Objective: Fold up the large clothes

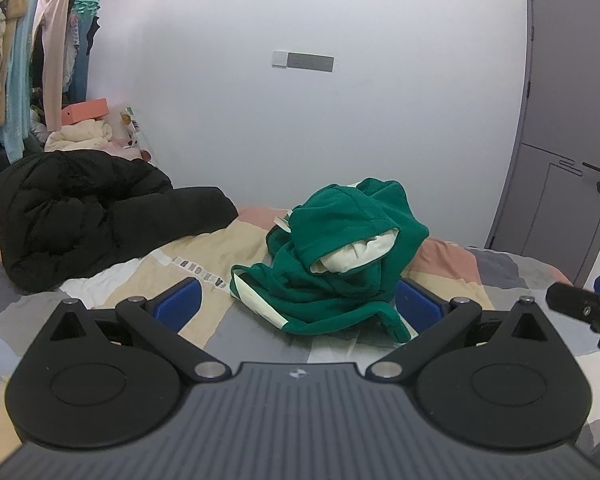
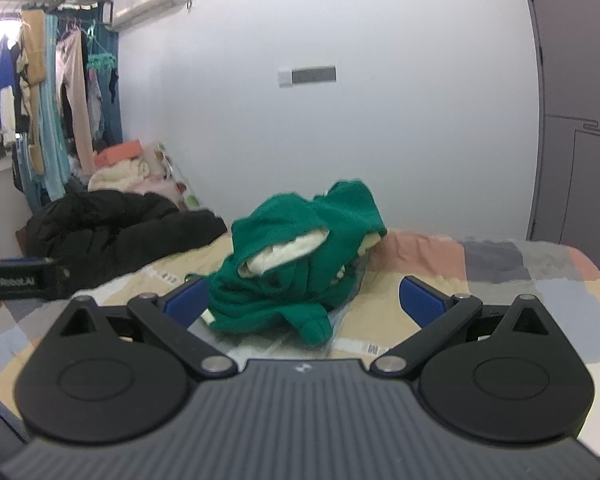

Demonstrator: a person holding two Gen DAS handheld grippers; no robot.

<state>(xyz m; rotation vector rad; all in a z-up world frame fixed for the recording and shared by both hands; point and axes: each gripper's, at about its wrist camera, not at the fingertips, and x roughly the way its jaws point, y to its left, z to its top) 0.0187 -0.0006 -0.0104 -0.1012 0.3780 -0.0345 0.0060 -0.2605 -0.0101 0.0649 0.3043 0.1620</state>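
Patchwork bedspread (image 1: 188, 256), both grippers spread wide, empty.
Left gripper (image 1: 298, 300) and right gripper (image 2: 302, 300) both face the crumpled green hoodie (image 1: 340, 248) dead ahead, similarly close; black coat (image 1: 92, 208) lies farther left.

A plain white wall (image 1: 340, 128) carrying a grey rectangular switch panel (image 1: 310, 61) backs a bed under a patchwork quilt of beige, pink and grey blocks (image 1: 496, 268). A grey panelled door with black lever handle (image 1: 568, 132) stands right; a crowded rail of hanging clothes (image 1: 32, 52) fills the left corner beneath a white wall-mounted air conditioner (image 2: 148, 0).
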